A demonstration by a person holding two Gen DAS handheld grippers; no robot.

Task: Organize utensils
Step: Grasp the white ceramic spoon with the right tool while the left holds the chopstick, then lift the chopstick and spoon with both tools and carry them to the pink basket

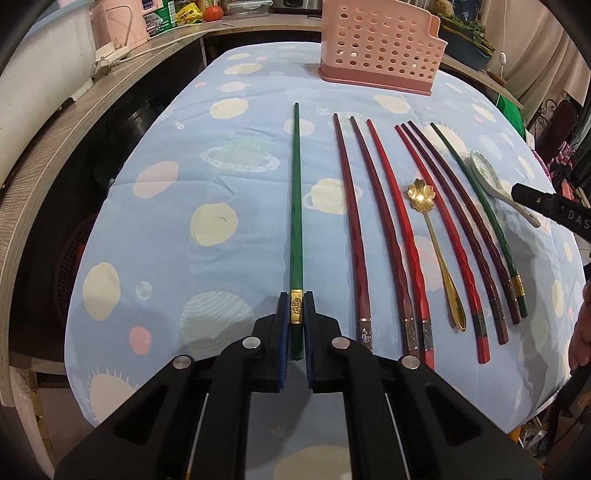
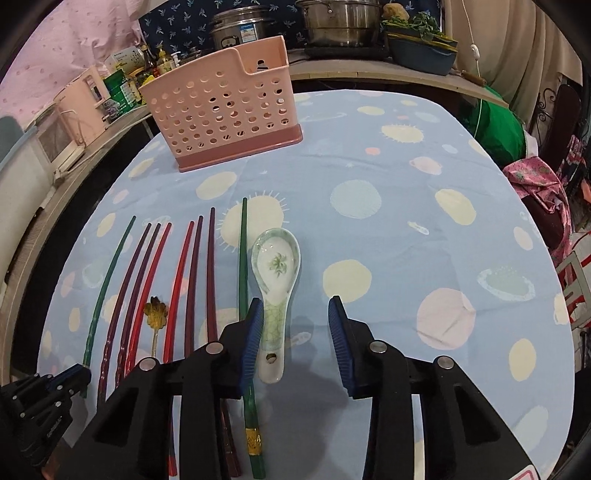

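- Blue cloth with pale dots and planets (image 1: 155, 221) covers the table.
- Pink perforated plastic utensil basket (image 1: 380, 48) stands at its far end; the right wrist view alone shows steel pots (image 2: 340, 22) behind the basket.
- Green chopstick with a gold band (image 1: 295, 206) lies nearer than the basket, clamped by the left gripper (image 1: 296, 306).
- White ceramic spoon with green print (image 2: 275, 291) lies between the right gripper (image 2: 295, 314)'s parted jaws, touching the left pad (image 2: 249, 347).

Your table (image 1: 155, 206) is covered with a pale blue cloth printed with planets and suns. At its far end stands a pink perforated utensil holder (image 1: 380, 44). Nearer you, chopsticks lie side by side in a row, green ones (image 1: 296, 206) at each end and red and maroon ones (image 1: 388, 229) between, with a gold flower spoon (image 1: 432, 236) among them and a white ceramic spoon (image 2: 275, 288) at the right.
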